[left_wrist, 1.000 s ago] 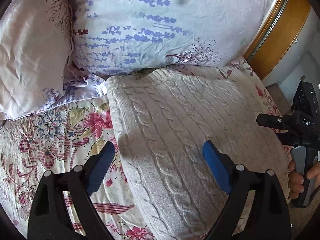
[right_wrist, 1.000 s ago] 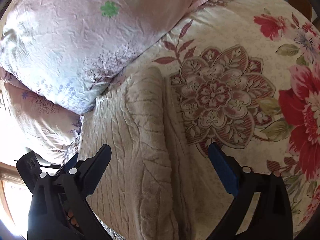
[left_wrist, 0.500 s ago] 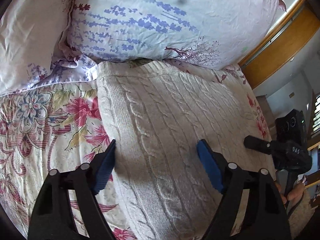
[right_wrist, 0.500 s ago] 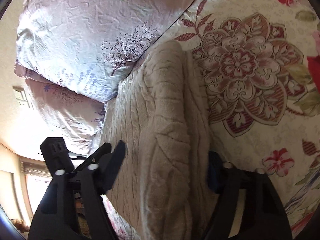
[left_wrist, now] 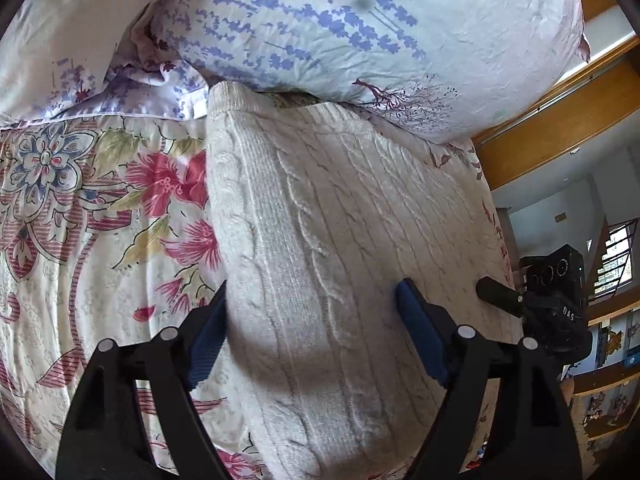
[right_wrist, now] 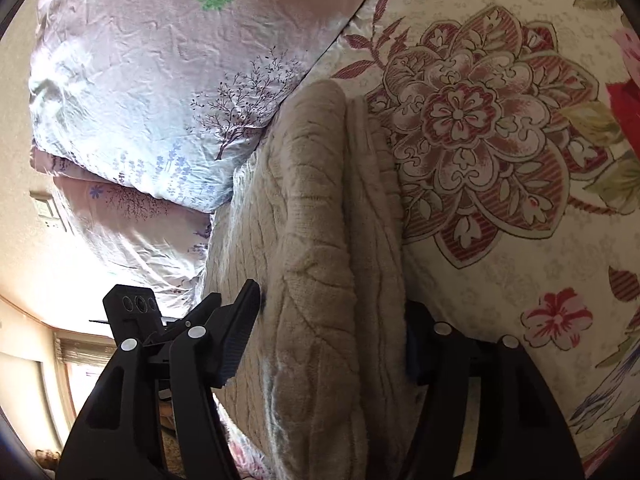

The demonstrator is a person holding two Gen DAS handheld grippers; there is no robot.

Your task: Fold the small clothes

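Cream cable-knit sweater lies folded on the flowered bedspread, its far edge against the pillows, and in the left view the left tool pinches a raised fold of it between both blue pads. Over in the right view, the right tool squeezes the sweater's bunched, layered edge, beside the big printed flower.
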